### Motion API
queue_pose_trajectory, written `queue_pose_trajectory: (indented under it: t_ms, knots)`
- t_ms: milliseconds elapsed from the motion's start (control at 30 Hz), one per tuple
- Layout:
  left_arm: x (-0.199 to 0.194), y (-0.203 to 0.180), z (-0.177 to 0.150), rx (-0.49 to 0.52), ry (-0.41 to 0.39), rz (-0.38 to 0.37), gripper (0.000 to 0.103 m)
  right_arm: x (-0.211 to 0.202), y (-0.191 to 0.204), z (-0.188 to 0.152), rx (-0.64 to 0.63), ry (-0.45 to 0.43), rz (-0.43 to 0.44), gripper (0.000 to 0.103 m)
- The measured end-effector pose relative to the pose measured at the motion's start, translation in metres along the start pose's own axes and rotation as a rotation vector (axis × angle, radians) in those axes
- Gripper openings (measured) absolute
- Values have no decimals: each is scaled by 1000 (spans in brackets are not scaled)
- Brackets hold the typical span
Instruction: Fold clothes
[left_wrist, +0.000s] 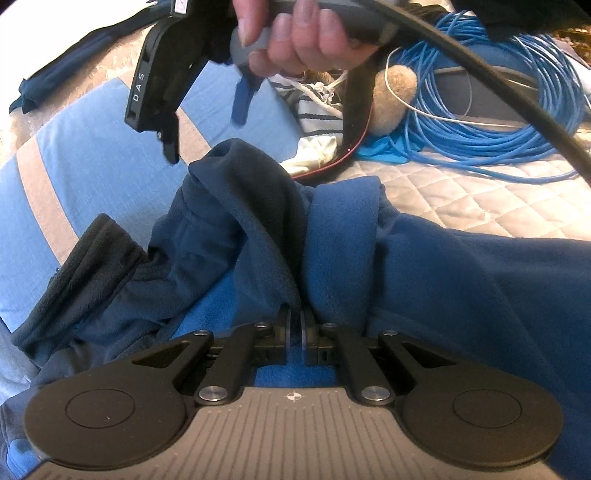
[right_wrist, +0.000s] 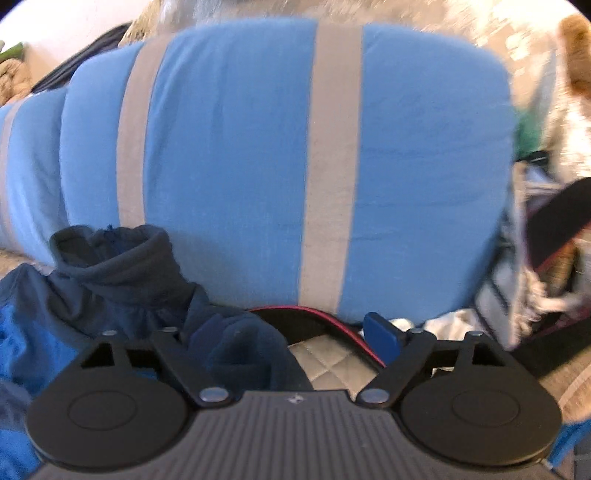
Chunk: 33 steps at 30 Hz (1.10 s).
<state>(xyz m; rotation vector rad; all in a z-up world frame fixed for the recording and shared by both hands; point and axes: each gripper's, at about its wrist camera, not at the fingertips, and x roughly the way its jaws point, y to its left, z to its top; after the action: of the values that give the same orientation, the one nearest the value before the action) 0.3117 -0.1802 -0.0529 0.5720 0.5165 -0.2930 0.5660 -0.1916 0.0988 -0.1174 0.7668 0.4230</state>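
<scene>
On the quilted grey bedcover (left_wrist: 480, 199), just in front of a light-blue pillow with grey stripes (right_wrist: 258, 147), lies a rumpled blue fleece jacket with darker navy panels (left_wrist: 424, 266). Its navy collar (left_wrist: 236, 177) stands bunched up nearest the pillow, and one dark cuff (left_wrist: 107, 240) rests against the pillow's lower edge.

The left gripper (left_wrist: 295, 325) sits low over the jacket with its fingers pressed together, pinching a fold of the fleece where the navy and brighter blue cloth meet.

The right gripper (right_wrist: 295, 332) is held above the jacket's collar, toward the pillow, gripped by a bare hand (left_wrist: 295, 40) from which a thick black cable (left_wrist: 498, 85) trails. Its fingers are spread wide with nothing between them; from its own camera, one blue-padded finger (right_wrist: 382, 338) shows clearly, while the other is hidden behind the navy fleece.

Beyond the jacket, away from the pillow, a coil of bright blue cable (left_wrist: 498, 122) is heaped on the bedcover. Near it sit a tan fuzzy round thing (left_wrist: 391, 99) and some white cloth with dark stripes (left_wrist: 317, 107). A black strap with a red edge (left_wrist: 351, 147) curves just past the collar.
</scene>
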Motion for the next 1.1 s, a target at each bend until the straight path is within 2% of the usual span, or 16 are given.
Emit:
queue_pose_trajectory:
  t_ms: [100,267,300,333,367,400,433,600,700,867,900,967,1000,1033,1100]
  knots:
    - [0,2,0,-10,-2,-8,4,18,-15,9,38,64,149,88]
    - [0,5,0,-20,-4,-18,4,48,-24,9,43,136,308,87]
    - [0,6,0,-24,-4,-20,4,52,-23,8,33,146,329,81]
    - [-1,7,0,-27,-3,-21,4,55,-21,7,16,152,337,69]
    - [-1,8,0,-31,-3,-22,4,56,-19,7,1,151,315,44]
    - [-1,8,0,-35,-1,-22,4,57,-17,6,-14,151,294,14]
    - [-1,9,1,-38,1,-20,4,58,-15,6,-28,145,268,10]
    - [2,14,1,-66,13,-9,4,46,-16,3,-41,-9,108,8]
    - [3,18,0,-76,25,-5,4,48,-19,-2,11,-36,78,8]
    - [3,31,-2,-123,46,-4,4,65,-38,-8,223,-10,92,12]
    - [3,32,-2,-126,46,-8,4,68,-43,-9,268,0,100,31]
    - [2,31,-2,-121,47,-12,4,61,-43,-8,285,-44,81,46]
    - [2,29,-2,-118,48,-13,4,56,-41,-7,269,-78,64,58]
    - [3,28,-2,-114,48,-12,4,48,-36,-5,220,-115,44,64]
    - [4,26,-2,-109,48,-8,4,32,-19,0,80,-182,24,67]
